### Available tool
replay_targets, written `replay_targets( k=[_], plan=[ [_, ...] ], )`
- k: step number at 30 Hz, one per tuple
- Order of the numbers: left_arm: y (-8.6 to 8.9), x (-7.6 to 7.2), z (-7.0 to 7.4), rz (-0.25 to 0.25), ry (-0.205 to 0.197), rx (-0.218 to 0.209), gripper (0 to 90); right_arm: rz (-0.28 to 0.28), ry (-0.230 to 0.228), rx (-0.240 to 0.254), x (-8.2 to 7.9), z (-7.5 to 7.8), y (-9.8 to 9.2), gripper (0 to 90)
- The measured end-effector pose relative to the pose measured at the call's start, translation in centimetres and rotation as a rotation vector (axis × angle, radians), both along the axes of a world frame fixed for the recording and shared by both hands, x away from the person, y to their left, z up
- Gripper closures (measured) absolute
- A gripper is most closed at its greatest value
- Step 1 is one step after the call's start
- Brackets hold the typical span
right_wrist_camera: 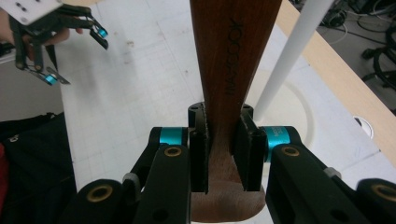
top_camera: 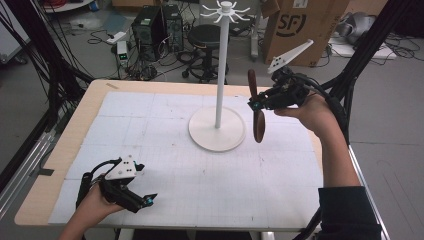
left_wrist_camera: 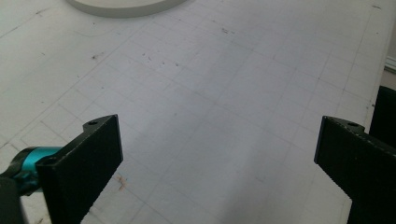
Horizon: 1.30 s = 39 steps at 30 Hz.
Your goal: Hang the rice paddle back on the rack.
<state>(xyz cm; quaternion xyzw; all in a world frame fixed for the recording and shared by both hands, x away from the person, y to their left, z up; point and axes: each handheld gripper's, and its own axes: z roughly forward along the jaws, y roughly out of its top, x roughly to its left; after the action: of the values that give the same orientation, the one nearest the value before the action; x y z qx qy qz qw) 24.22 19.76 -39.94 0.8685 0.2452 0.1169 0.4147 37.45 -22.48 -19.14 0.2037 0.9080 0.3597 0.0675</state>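
The right gripper [right_wrist_camera: 223,156] clamps its fingers [right_wrist_camera: 198,154] on a wooden spatula's [right_wrist_camera: 231,60] handle, upright between them, beside the rack's pole [right_wrist_camera: 289,60]. The left gripper [left_wrist_camera: 217,154] fingers stand wide, empty.

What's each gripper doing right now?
Left gripper: open, nothing between its fingers.
Right gripper: shut on the wooden utensil, held near the white stand.

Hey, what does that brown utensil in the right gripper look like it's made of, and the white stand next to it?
The brown utensil looks like wood: warm reddish-brown, faint grain, matte finish, lettering stamped along the handle. The white stand looks like painted metal or plastic; its smooth, even, slightly glossy white pole and round base leave that open.
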Motion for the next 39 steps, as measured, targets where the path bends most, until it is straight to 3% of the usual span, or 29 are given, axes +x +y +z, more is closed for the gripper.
replay_targets(
  k=[7, 19, 29, 39],
  plan=[
    [0.0, 0.0, 0.0, 0.002, 0.001, -0.003, 1.7, 0.014, -0.015, 0.01, 0.5, 1.3, 0.6, 77.7],
    [0.1, 0.1, -0.1, 0.003, 0.006, -0.008, 1.7, -0.01, -0.029, 0.033, 1.9, 3.2, 0.9, 77.7],
    [0.4, 0.1, -0.1, 0.004, 0.013, -0.01, 1.7, -0.043, -0.037, 0.04, 3.8, 5.6, 1.0, 77.7],
    [0.5, 0.1, -0.1, 0.008, 0.017, -0.013, 1.6, -0.045, -0.045, 0.035, 5.5, 6.6, 0.9, 77.7]
  ],
)
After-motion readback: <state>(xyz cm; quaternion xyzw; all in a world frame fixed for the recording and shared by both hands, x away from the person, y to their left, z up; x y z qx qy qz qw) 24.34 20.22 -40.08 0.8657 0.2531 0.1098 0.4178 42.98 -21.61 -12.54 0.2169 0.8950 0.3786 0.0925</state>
